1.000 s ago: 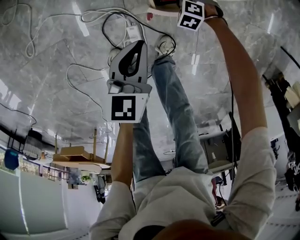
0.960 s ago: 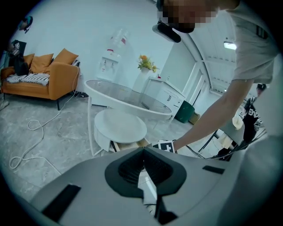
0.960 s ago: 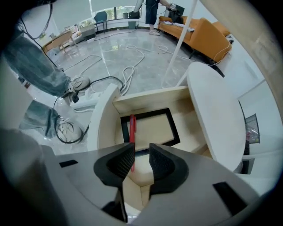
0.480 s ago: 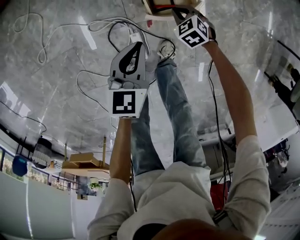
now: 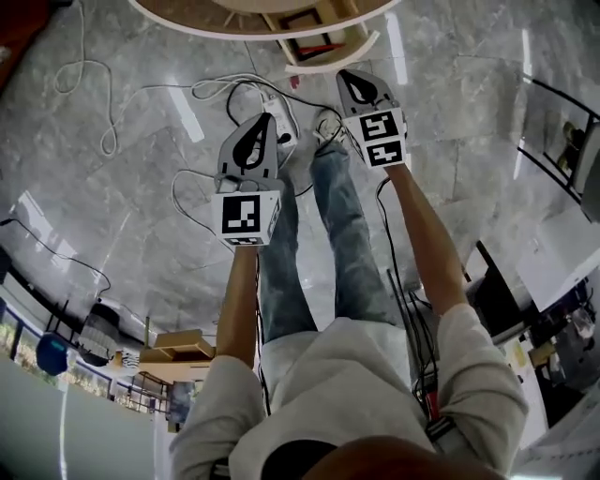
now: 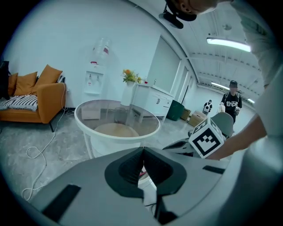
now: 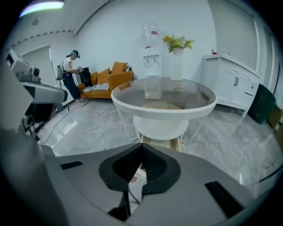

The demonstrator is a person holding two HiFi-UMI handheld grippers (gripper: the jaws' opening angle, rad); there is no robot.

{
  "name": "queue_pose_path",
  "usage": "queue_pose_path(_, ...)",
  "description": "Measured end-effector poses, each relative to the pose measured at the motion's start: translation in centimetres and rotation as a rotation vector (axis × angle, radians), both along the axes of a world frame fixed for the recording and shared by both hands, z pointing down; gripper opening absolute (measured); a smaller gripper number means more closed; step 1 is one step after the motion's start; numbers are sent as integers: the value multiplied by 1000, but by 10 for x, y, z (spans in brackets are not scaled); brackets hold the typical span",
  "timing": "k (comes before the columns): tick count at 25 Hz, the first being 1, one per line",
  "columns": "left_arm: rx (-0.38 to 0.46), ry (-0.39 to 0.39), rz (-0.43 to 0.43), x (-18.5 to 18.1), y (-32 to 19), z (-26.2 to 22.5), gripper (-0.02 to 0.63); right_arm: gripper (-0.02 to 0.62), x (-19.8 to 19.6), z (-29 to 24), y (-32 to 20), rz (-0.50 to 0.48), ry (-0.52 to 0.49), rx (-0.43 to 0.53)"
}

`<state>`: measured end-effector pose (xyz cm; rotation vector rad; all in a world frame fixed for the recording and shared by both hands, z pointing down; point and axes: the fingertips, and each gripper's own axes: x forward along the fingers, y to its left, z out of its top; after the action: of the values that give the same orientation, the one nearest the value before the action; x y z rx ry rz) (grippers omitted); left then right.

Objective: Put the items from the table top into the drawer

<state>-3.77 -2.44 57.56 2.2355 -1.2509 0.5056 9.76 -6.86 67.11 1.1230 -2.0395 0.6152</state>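
Drawer (image 5: 323, 42): wooden, under the near edge of the round table (image 5: 202, 28), ahead of both grippers. Left gripper (image 5: 263, 119): arm outstretched, pointing toward the table's edge, jaws closed, empty. Right gripper (image 5: 351, 75): alongside, arm outstretched, nearer the drawer, jaws closed, empty.

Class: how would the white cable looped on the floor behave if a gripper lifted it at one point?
The white cable lies in loose loops, so it would probably sag limply. Thin, so likely light; its trailing length may drag over the floor.
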Motion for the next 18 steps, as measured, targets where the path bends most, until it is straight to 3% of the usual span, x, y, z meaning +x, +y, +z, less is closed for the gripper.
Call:
queue_pose_path(6, 43, 7, -25, -18, -11, -73, 15, 25, 1, -113, 0, 123, -48, 101)
queue_pose_path(18, 194, -9, -128, -51, -35, -262, 15, 25, 10, -336, -42, 101, -57, 326)
